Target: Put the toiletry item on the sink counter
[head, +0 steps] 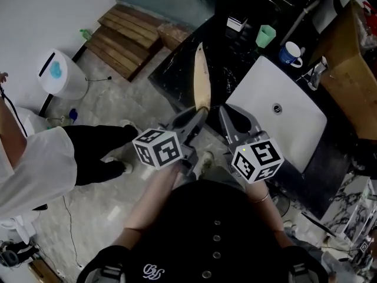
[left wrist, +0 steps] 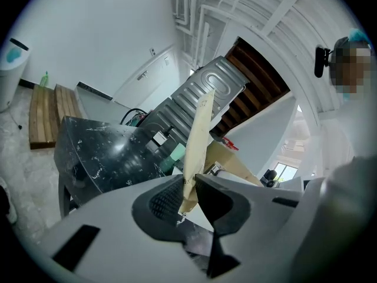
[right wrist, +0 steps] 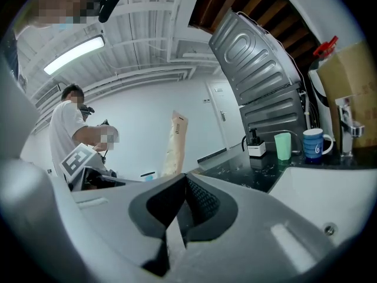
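Step in hand: carrying, judged; packet held in the air, not yet set down on the counter.
Left gripper point(head: 203, 109): clamped on the lower end of a long tan packet point(head: 202, 81), pinched thin between the ribbed pads.
Right gripper point(head: 225, 109): jaws together, nothing between them; just beside the left one, at its 3 o'clock.
Packet position: rising from the left jaws toward 12 o'clock in the head view, its free end over the near edge of the counter; apart from every surface, as far as can be told.
Counter point(head: 177, 69): dark with white veins, at 12 o'clock from the grippers; a bare stretch at 9 o'clock of the sink.
Sink point(head: 259, 90): white, at 2 o'clock from the grippers, empty apart from its drain.
Back of counter: green cup point(head: 265, 36) and blue mug point(head: 290, 54) at 1 o'clock, tap point(head: 317, 72) beside the mug.
Next move, judged: reach on toward 12 o'clock, tip the packet flat over the bare dark stretch, lower until it rests, then part the left jaws.
Care needed: long light packet held by one end only, likely to swing or slide off the near edge if let go too early.
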The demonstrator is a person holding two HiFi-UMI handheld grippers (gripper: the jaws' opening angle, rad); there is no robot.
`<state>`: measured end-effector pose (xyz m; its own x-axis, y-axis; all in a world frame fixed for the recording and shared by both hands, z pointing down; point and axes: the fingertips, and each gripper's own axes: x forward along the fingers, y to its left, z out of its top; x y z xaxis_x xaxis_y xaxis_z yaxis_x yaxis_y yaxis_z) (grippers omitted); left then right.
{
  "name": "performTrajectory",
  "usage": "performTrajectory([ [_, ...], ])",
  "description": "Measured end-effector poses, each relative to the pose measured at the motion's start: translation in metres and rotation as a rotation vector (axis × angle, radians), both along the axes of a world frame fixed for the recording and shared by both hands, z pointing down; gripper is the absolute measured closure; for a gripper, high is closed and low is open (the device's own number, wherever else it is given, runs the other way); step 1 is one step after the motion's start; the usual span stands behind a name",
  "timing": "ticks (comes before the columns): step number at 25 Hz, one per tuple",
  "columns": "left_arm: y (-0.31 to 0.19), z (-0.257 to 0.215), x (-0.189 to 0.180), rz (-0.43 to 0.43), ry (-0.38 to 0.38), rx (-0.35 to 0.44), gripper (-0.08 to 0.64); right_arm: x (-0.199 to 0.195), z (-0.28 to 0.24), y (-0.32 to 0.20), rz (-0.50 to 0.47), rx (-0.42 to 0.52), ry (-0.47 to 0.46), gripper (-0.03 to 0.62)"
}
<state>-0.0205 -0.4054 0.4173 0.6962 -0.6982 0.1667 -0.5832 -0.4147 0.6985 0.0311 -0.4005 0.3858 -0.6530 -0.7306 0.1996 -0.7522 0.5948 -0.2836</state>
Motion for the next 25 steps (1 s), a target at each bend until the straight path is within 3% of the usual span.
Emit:
performTrajectory([
  [15, -0.026, 0.033, 0.007, 0.008, -0.04, -0.087, 0.495, -0.005, 0.031, -0.021, -0.05, -0.1, 0.0, 0.589],
  [25, -0.034, 0.054, 0.015, 0.021, -0.023, -0.151, 0.495, 0.003, 0.047, -0.036, -0.058, -0.143, 0.014, 0.589],
])
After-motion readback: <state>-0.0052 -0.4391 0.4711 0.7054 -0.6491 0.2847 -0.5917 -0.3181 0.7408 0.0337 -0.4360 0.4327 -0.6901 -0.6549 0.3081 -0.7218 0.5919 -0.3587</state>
